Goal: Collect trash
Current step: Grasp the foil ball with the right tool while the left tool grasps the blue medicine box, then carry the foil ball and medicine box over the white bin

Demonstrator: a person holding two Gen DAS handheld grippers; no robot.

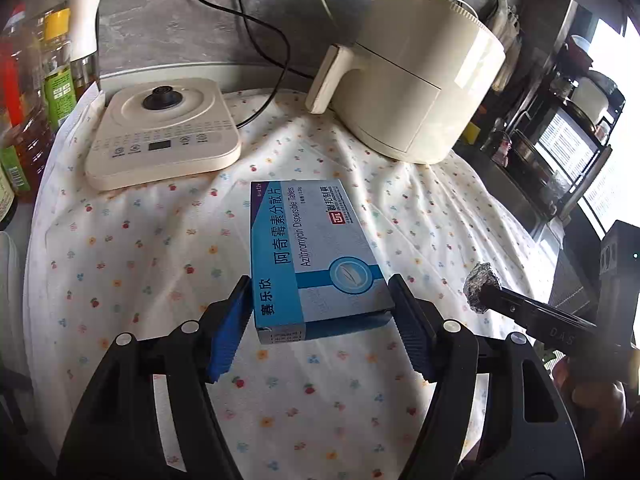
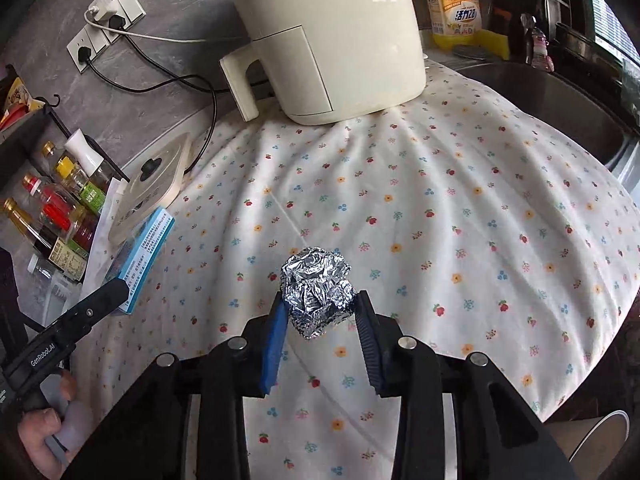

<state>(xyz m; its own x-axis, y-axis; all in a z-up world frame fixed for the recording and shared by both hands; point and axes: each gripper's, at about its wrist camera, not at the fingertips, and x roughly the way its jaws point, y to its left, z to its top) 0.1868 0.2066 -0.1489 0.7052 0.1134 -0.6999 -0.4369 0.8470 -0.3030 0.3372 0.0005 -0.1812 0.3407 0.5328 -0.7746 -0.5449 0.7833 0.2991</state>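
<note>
The left gripper (image 1: 318, 320) clamps the medicine box (image 1: 316, 256); the right gripper (image 2: 320, 320) pinches a foil ball (image 2: 318, 284) near the box's side. The crumpled foil could squirt free.

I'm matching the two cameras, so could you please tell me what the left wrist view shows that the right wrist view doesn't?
Only the left wrist view shows the medicine box printed face and the kettle base display. Only the right wrist view shows the wall sockets and yellow detergent bottle. Both show the foil ball in the right gripper, the box in the left gripper, the air fryer and floral cloth.
</note>
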